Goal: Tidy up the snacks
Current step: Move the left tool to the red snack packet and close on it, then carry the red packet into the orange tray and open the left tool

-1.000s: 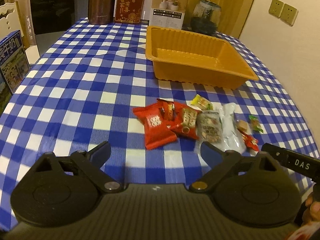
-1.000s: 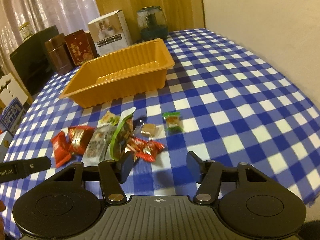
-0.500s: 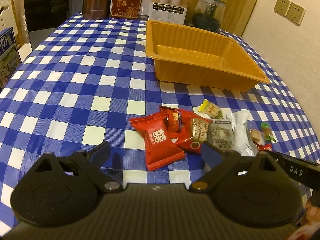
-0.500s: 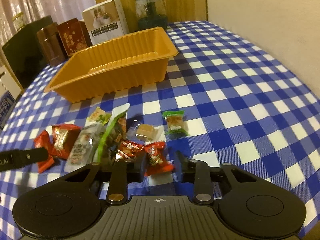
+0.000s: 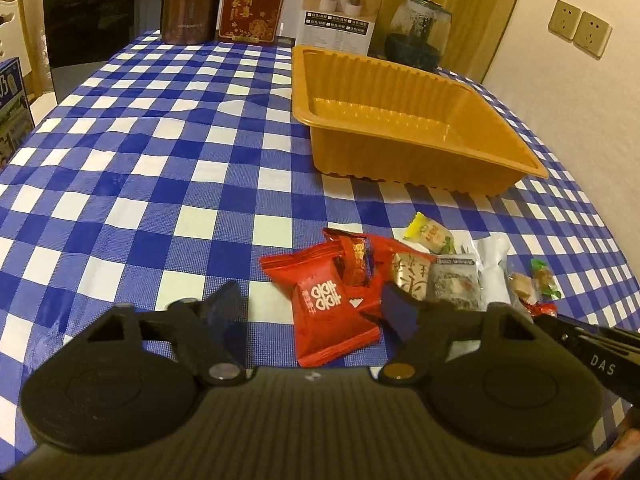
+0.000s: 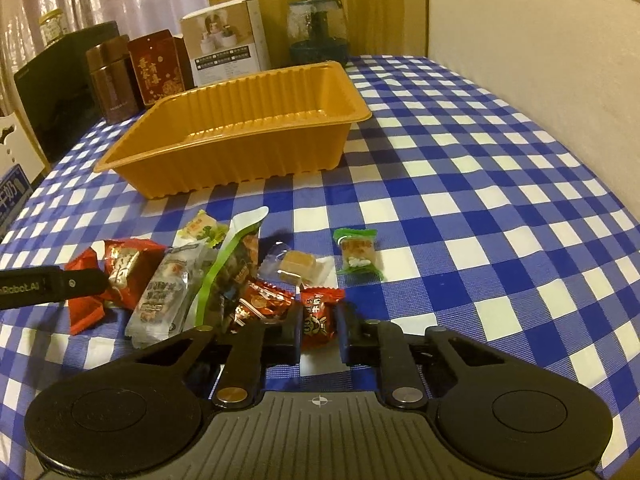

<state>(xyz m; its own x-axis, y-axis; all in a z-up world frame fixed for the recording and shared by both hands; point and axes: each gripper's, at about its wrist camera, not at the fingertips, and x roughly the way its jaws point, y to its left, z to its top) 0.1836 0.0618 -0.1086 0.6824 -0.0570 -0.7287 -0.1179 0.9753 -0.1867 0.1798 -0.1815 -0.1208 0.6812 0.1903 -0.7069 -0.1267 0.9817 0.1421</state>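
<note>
A pile of snack packets lies on the blue-checked tablecloth in front of an empty orange tray (image 5: 400,164) (image 6: 240,160). My left gripper (image 5: 312,308) has its jaws closing around the big red packet (image 5: 328,312); a gap still shows between the left finger and the packet. The right gripper (image 6: 319,328) is shut on a small red candy (image 6: 318,316) at the pile's near right edge. A green-wrapped candy (image 6: 358,254) and a clear-wrapped caramel (image 6: 298,266) lie just beyond it. A grey packet (image 5: 456,280) and a yellow-green candy (image 5: 430,234) lie to the right of the red packet.
Along the table's far edge stand a brown canister (image 5: 192,0), a red box (image 5: 252,4), a white box (image 5: 340,4) and a glass jar (image 5: 418,32). A blue carton (image 5: 12,112) stands off the left side. A wall runs along the right.
Both grippers came forward and down onto the pile. The left jaws narrowed around the big red packet. The right jaws shut on the small red candy.
</note>
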